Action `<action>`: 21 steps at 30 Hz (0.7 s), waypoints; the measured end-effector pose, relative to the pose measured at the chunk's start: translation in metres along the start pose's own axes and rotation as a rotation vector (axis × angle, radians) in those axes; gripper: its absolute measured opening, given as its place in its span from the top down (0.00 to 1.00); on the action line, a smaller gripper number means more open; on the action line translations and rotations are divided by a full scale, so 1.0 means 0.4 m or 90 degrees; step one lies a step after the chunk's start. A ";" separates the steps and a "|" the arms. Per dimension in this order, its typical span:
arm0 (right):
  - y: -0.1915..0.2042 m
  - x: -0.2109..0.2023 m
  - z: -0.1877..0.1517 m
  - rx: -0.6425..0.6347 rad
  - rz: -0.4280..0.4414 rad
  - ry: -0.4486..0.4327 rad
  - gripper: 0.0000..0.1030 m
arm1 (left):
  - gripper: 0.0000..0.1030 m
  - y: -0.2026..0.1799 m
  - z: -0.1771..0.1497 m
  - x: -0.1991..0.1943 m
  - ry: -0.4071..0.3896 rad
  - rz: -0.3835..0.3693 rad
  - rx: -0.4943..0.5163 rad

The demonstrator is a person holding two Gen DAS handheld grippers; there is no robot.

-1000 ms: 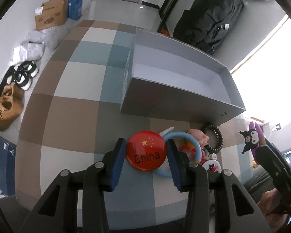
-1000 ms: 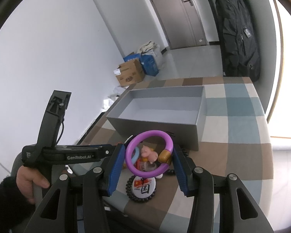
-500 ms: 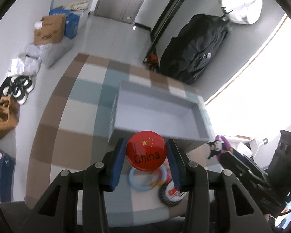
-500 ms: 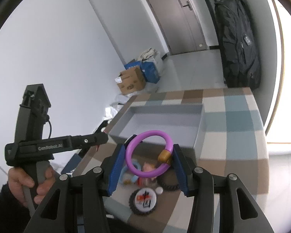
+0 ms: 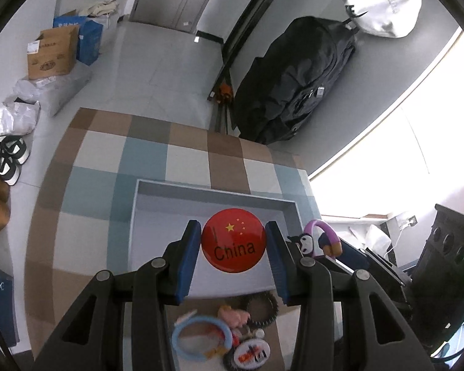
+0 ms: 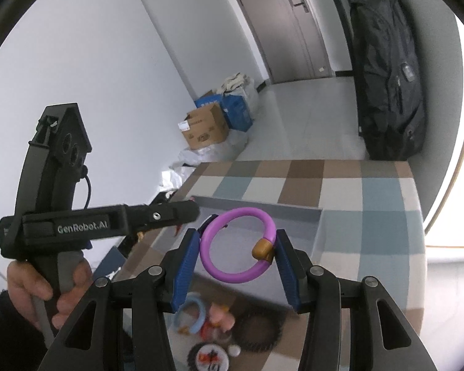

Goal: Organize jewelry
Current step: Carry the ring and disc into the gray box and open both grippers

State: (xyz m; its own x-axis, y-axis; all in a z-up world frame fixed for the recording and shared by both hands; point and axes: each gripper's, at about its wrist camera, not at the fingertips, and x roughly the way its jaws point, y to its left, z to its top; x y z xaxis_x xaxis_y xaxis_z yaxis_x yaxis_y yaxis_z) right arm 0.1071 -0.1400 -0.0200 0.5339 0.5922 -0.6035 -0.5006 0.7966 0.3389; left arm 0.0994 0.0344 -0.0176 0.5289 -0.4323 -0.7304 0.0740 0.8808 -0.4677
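Both grippers now lifted from the table's heap to above the grey box [image 5: 157, 216]: left gripper [image 5: 233, 242] pinching the red China badge [image 5: 233, 241], right gripper [image 6: 236, 249] clamping the purple ring [image 6: 236, 245], release next.

A table with a brown, blue and white checked cloth [image 5: 182, 160] carries a grey open box [image 5: 135, 216] in its middle. Nearer lie a blue ring [image 5: 201, 337], a pink figurine [image 5: 232, 315], a black toothed ring [image 5: 263, 307] and a round badge [image 5: 252, 352], close together.

Blurred trinket pile [image 6: 219, 324] below the claw, badge [image 6: 208, 359] cut by bottom edge
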 end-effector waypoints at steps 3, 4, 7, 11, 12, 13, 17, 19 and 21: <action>-0.010 0.039 0.014 -0.003 -0.001 0.016 0.53 | 0.64 0.014 0.007 0.023 0.010 0.002 -0.009; -0.015 0.051 0.016 -0.002 0.001 0.020 0.53 | 0.64 0.018 0.009 0.030 0.015 0.006 -0.013; -0.028 0.080 0.016 0.011 0.008 0.033 0.53 | 0.64 0.019 0.008 0.042 0.029 0.004 -0.014; -0.041 0.117 0.014 0.025 0.008 0.056 0.53 | 0.64 0.021 0.009 0.054 0.039 0.015 -0.009; -0.042 0.121 0.012 0.027 0.006 0.060 0.53 | 0.64 0.026 0.011 0.056 0.041 0.014 -0.014; -0.045 0.126 0.010 0.026 0.001 0.064 0.53 | 0.64 0.030 0.013 0.061 0.044 0.011 -0.019; -0.040 0.132 0.005 0.005 -0.013 0.066 0.53 | 0.64 0.044 0.018 0.065 0.049 -0.002 -0.038; -0.036 0.133 0.003 -0.004 -0.018 0.064 0.52 | 0.64 0.046 0.020 0.062 0.044 -0.008 -0.042; -0.034 0.130 0.003 -0.005 -0.016 0.063 0.52 | 0.64 0.050 0.025 0.062 0.040 -0.027 -0.050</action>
State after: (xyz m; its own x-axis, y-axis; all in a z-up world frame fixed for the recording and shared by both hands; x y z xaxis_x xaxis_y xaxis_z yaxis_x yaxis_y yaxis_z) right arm 0.1424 -0.1199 -0.0549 0.4765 0.5574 -0.6799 -0.4940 0.8095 0.3174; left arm 0.1226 0.0431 -0.0401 0.4727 -0.4822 -0.7376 0.0279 0.8448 -0.5344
